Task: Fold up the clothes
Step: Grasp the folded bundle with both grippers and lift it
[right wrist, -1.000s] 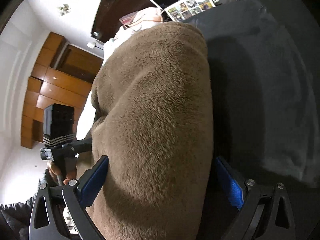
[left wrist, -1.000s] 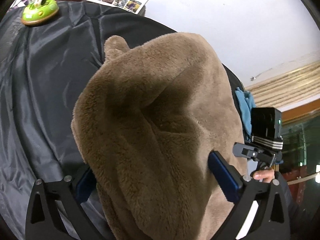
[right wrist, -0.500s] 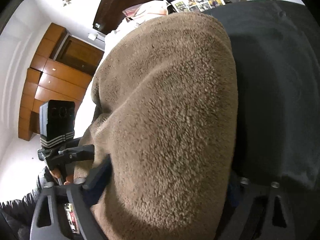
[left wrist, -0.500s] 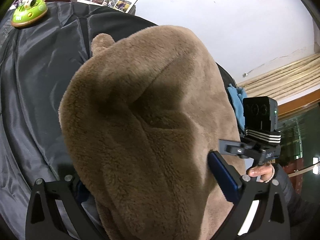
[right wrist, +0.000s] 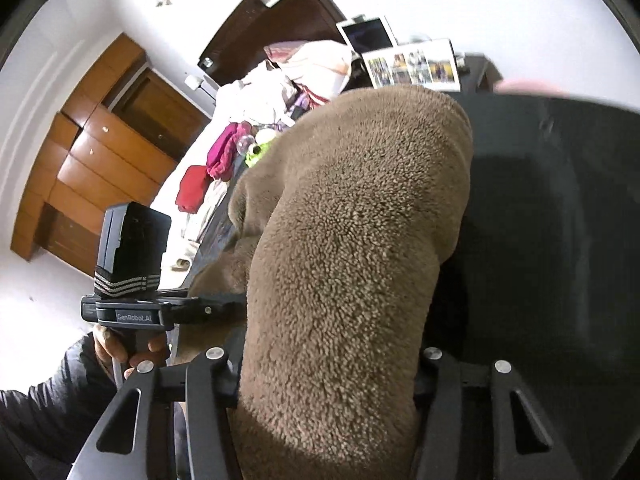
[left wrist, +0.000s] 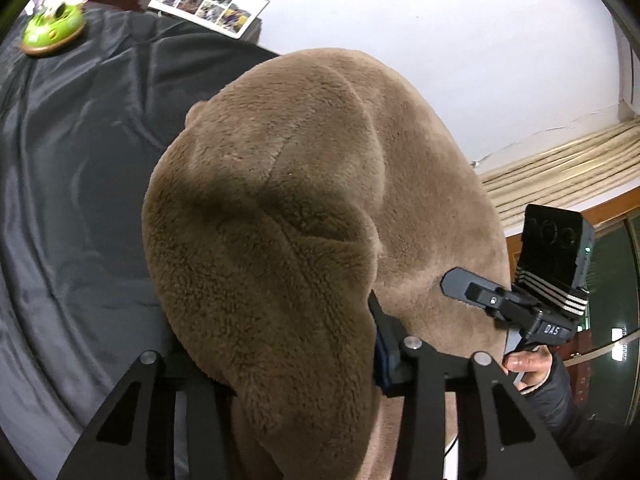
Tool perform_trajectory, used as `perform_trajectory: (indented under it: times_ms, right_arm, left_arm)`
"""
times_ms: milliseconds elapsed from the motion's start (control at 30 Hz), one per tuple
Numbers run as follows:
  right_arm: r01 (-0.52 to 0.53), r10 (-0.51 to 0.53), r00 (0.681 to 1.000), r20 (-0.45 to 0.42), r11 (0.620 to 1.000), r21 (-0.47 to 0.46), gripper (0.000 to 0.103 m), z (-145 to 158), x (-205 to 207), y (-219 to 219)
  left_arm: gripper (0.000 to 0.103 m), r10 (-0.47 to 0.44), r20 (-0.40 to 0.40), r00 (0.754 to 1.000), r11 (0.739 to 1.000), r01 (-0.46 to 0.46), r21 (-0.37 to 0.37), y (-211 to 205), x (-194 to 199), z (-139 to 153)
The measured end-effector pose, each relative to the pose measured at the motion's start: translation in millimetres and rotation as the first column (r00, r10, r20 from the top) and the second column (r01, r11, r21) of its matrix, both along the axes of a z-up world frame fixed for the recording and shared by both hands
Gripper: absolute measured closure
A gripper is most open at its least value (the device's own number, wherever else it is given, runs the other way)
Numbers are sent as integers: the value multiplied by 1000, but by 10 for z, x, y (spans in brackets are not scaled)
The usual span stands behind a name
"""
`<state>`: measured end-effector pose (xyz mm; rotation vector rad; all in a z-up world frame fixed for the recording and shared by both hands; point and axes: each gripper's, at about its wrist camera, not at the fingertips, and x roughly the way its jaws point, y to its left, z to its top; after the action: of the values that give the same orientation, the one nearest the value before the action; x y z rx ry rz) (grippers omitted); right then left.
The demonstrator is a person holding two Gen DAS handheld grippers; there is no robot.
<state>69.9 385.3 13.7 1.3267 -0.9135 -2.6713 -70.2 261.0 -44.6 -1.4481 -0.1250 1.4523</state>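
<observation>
Left wrist view: the left hand-held gripper [left wrist: 280, 364] is clenching a thick bunch of the brown fleece garment [left wrist: 320, 208], its black fingers pressing into the pile from both sides. The garment is bulging forward in a rounded hump, plush and matte, with a deep crease and a seam line running across it; it is hanging raised over the dark sheet [left wrist: 72, 168], a slick, wrinkled, faintly shiny fabric covering the surface below. The right hand-held gripper [left wrist: 516, 304] is showing at the right edge of the garment with a black boxy camera on top and a hand [left wrist: 528, 364] in a dark sleeve gripping its handle. A green dome-shaped toy [left wrist: 50, 32] and a sheet of small photos [left wrist: 208, 0] are lying at the far edge. Right wrist view: the right gripper [right wrist: 328, 364] is likewise pinching a fat roll of the same garment [right wrist: 352, 240]; here the fleece is looking coarser, nubbly and curly, folding over in a blunt rounded end above the dark sheet [right wrist: 552, 200]. The left gripper [right wrist: 160, 312] is sitting at the garment's left side, a hand [right wrist: 132, 348] holding it. Wooden cabinets [right wrist: 88, 168] and a heap of mixed clothes [right wrist: 248, 120] are filling the background.
</observation>
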Motion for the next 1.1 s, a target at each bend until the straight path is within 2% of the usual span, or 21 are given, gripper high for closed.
perform_trajectory:
  times_ms: [167, 333, 667, 967, 1100]
  right_arm:
    - [15, -12, 998, -54, 999, 40, 49, 338, 433, 346]
    - [32, -24, 994, -106, 997, 76, 49, 650, 893, 720]
    - [114, -94, 983, -156, 986, 125, 49, 1165, 2424, 2132]
    - [178, -157, 977, -143, 972, 155, 49, 1326, 3310, 3279]
    - [175, -162, 981, -109, 976, 129, 49, 1138, 3437, 3708]
  left_arm:
    - [57, -1, -15, 1000, 999, 1, 42, 354, 376, 220]
    - [57, 13, -24, 1000, 996, -10, 92, 936, 916, 477]
    - [57, -33, -36, 999, 988, 38, 151, 2628, 2205, 826]
    - [57, -83, -51, 995, 984, 90, 154, 3986, 3080, 824]
    - [57, -98, -59, 993, 987, 104, 118, 4379, 3317, 679]
